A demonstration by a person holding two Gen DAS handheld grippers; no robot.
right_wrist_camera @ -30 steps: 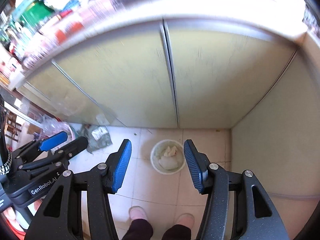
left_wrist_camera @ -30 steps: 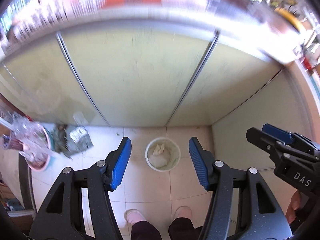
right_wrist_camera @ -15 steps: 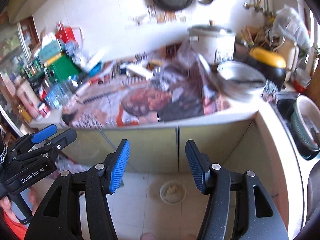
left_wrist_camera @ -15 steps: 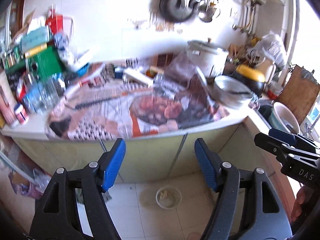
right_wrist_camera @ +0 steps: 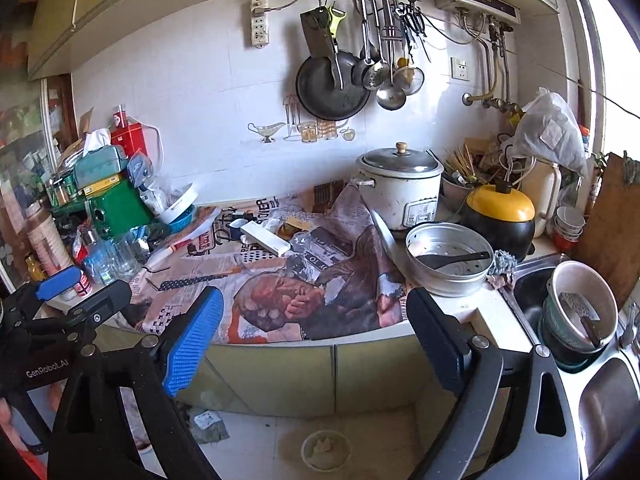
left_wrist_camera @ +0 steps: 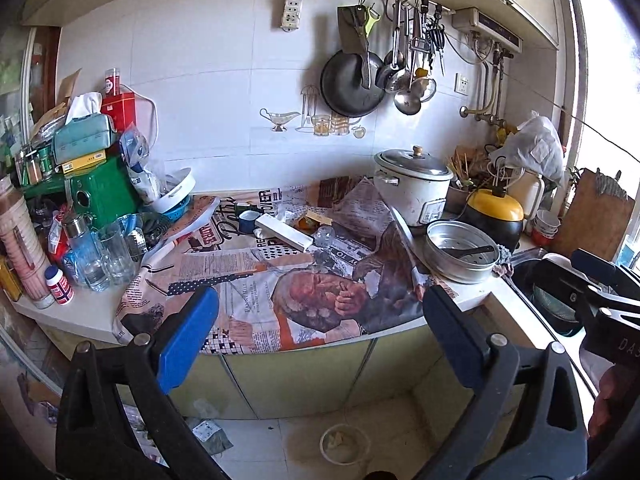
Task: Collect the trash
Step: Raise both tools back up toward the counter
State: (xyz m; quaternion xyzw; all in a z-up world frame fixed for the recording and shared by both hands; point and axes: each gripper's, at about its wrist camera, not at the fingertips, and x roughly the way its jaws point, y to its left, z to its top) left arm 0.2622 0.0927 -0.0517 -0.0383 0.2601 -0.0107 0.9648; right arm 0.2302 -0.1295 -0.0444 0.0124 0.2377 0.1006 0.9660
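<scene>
A white waste bin [left_wrist_camera: 345, 443] with crumpled paper stands on the floor below the counter; it also shows in the right wrist view [right_wrist_camera: 326, 449]. On the newspaper-covered counter [left_wrist_camera: 256, 280] lie a white box [left_wrist_camera: 283, 232], a crumpled clear plastic piece [left_wrist_camera: 323, 236], white tissue [left_wrist_camera: 285, 213] and a yellow wrapper [left_wrist_camera: 318, 218]. My left gripper [left_wrist_camera: 320, 330] is open and empty, held in front of the counter edge. My right gripper [right_wrist_camera: 316, 326] is open and empty beside it.
A rice cooker [left_wrist_camera: 414, 186], steel pot with ladle [left_wrist_camera: 460, 254] and yellow-lidded cooker [left_wrist_camera: 494, 210] stand at right. Glass jars [left_wrist_camera: 102, 256], a green box [left_wrist_camera: 102, 194] and stacked clutter fill the left. A sink with bowls [right_wrist_camera: 580, 320] lies far right. Packets [left_wrist_camera: 208, 434] litter the floor.
Both grippers have tilted up from the floor bin to face the countertop and wall. The bin has dropped to the bottom of both views. Both stay open.
</scene>
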